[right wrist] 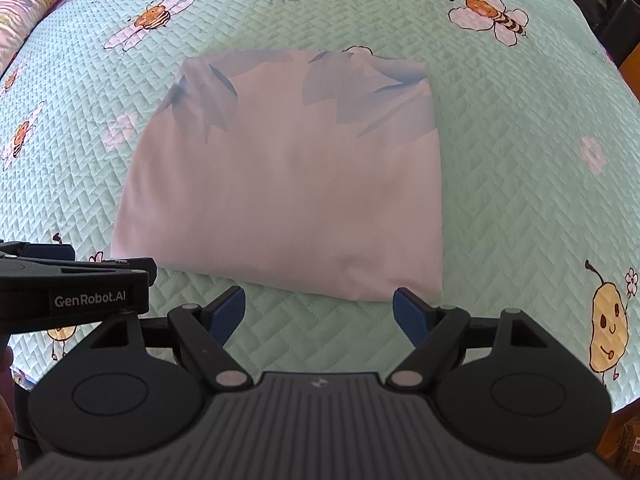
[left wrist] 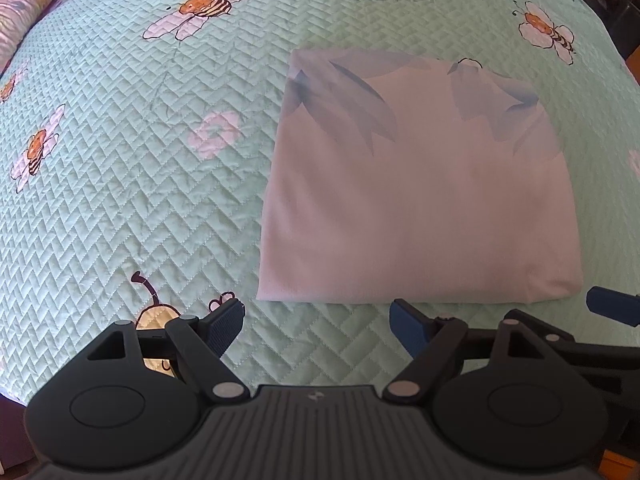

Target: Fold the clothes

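A pale pink garment (left wrist: 416,200) with blue leaf prints lies folded into a neat rectangle on the mint quilted bedspread (left wrist: 120,160). My left gripper (left wrist: 318,320) is open, just short of the garment's near edge and left of its middle, holding nothing. In the right wrist view the same folded garment (right wrist: 288,184) fills the centre. There my right gripper (right wrist: 320,310) stands open just before the near edge, toward the garment's right corner, with nothing between its fingers. The left gripper's body (right wrist: 76,284) shows at the left edge of that view.
The bedspread (right wrist: 520,160) carries bee, flower and pear cartoons and the word HONEY. A floral pillow (left wrist: 24,4) lies at the far left corner. Dark clutter (right wrist: 616,0) stands beyond the bed's far right edge.
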`<state>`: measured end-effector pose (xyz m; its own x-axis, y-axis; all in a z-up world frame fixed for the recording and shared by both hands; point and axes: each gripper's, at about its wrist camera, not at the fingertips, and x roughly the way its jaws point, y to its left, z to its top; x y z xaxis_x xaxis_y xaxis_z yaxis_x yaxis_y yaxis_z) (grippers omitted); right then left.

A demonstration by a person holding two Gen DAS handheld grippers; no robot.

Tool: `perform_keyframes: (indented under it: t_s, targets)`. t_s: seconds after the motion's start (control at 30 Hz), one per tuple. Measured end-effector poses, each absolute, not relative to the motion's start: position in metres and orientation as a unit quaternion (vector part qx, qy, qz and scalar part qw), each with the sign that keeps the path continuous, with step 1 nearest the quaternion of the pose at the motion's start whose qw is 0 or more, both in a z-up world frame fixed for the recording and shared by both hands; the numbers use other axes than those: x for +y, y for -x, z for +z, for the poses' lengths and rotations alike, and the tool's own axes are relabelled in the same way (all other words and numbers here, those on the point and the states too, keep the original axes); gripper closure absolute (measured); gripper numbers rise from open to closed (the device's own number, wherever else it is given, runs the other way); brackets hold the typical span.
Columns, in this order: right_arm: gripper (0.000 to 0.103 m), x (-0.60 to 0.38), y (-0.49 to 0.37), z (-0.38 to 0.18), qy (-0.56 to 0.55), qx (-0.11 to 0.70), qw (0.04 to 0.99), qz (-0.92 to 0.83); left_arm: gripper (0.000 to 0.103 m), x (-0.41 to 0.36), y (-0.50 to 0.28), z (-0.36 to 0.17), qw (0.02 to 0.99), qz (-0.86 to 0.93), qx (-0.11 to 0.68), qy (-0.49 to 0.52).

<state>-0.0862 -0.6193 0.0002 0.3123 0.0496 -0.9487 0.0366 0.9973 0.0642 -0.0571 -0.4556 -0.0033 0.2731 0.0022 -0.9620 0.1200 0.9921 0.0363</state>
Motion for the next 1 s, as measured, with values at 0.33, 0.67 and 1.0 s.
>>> perform_keyframes:
  t_s: [0.33, 0.67, 1.0]
  targets:
    - [0.021, -0.628, 0.087, 0.005, -0.063, 0.549, 0.833, 0.015, 0.02, -0.454, 0.063, 0.02, 0.848, -0.042, 0.527, -0.037]
    - [0.0, -0.662, 0.18, 0.071, -0.066, 0.155, 0.984, -0.062, 0.0, -0.456, 0.164, 0.137, 0.989, 0.01, 0.095, -0.114]
    - [0.0, -0.681, 0.17, 0.079, -0.075, 0.198, 0.97, -0.121, 0.0, -0.474, 0.15, 0.134, 0.955, 0.088, 0.168, -0.23]
